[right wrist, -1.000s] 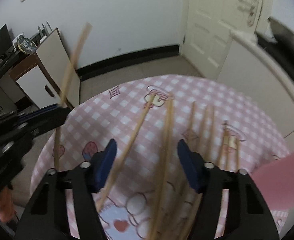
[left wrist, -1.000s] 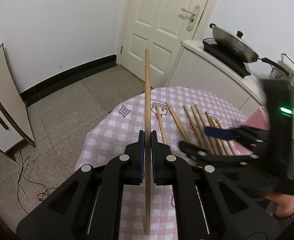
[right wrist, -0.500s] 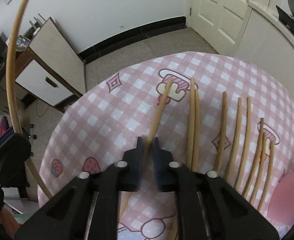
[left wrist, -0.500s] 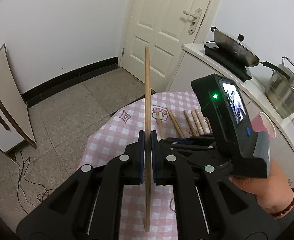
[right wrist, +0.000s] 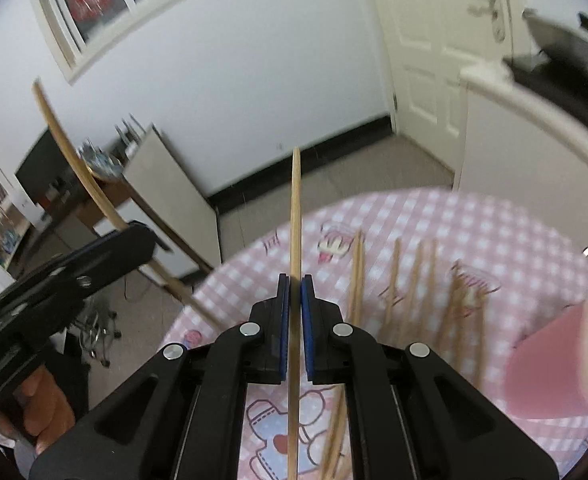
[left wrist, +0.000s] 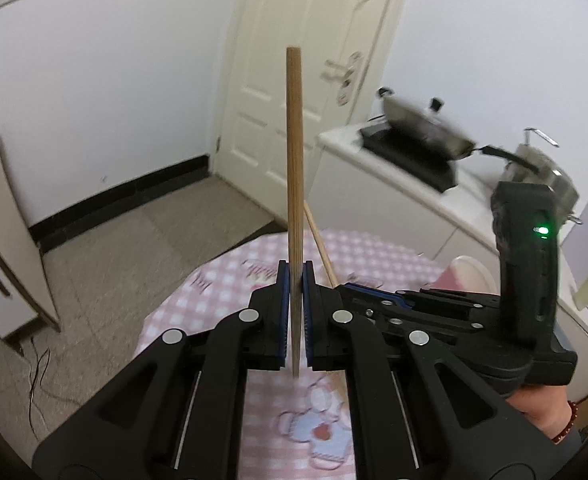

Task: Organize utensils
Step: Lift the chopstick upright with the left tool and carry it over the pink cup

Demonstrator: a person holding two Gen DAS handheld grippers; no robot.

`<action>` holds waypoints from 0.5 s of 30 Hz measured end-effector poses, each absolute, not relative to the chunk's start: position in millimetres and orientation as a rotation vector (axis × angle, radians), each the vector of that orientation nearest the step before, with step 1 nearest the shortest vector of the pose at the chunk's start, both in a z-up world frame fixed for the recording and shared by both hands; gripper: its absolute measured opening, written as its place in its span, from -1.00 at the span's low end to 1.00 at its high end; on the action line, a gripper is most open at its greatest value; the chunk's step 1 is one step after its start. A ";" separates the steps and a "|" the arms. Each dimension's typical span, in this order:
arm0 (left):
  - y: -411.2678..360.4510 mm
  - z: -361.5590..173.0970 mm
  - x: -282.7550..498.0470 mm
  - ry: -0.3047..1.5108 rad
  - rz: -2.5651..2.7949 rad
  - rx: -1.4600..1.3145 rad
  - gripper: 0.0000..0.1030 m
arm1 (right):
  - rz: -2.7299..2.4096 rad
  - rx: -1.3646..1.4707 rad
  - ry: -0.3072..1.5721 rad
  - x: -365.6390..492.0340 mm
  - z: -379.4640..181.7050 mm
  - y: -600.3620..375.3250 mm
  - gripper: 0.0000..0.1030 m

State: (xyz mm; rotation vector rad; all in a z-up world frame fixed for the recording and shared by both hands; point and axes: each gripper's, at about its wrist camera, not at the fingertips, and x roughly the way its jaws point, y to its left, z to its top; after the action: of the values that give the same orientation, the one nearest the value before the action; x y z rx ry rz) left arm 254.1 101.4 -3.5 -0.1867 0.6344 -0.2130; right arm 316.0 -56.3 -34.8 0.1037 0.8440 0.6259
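My left gripper (left wrist: 295, 312) is clamped on one wooden chopstick (left wrist: 294, 200), which stands upright between its blue pads above the pink checked tablecloth (left wrist: 222, 292). My right gripper (right wrist: 295, 320) is pinched tight on a second chopstick (right wrist: 295, 216), lifted clear of the cloth and pointing away from me. The loose chopsticks (right wrist: 394, 276) lie side by side on the table to its right, near a pink cup (right wrist: 550, 368)

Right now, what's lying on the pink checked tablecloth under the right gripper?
Several loose wooden chopsticks lie on the tablecloth, beside a pink cup. The right gripper, shut on one chopstick, covers the cloth directly beneath it, so anything there is hidden.
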 end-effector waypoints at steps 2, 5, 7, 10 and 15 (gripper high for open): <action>89.3 9.3 253.1 0.612 -0.247 -0.187 -0.88 | 0.622 0.117 0.783 309.7 -15.0 -67.4 -0.91; 64.9 31.2 254.3 0.577 -0.295 -0.172 -0.88 | 0.607 0.110 0.677 298.0 12.6 -89.3 -0.91; 47.5 45.0 255.1 0.548 -0.321 -0.158 -0.88 | 0.555 0.068 0.584 289.2 30.7 -102.8 -0.91; 21.5 65.6 258.0 0.504 -0.360 -0.148 -0.88 | 0.480 0.049 0.456 282.9 49.0 -127.3 -0.91; -15.2 87.0 270.9 0.451 -0.396 -0.167 -0.88 | 0.390 0.045 0.319 290.2 47.4 -162.6 -0.91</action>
State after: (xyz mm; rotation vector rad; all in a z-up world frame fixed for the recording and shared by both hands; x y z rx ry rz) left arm 270.9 -15.2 87.0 -0.1667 0.4514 -0.3962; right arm 290.2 -162.6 47.4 0.0447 0.3190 0.3897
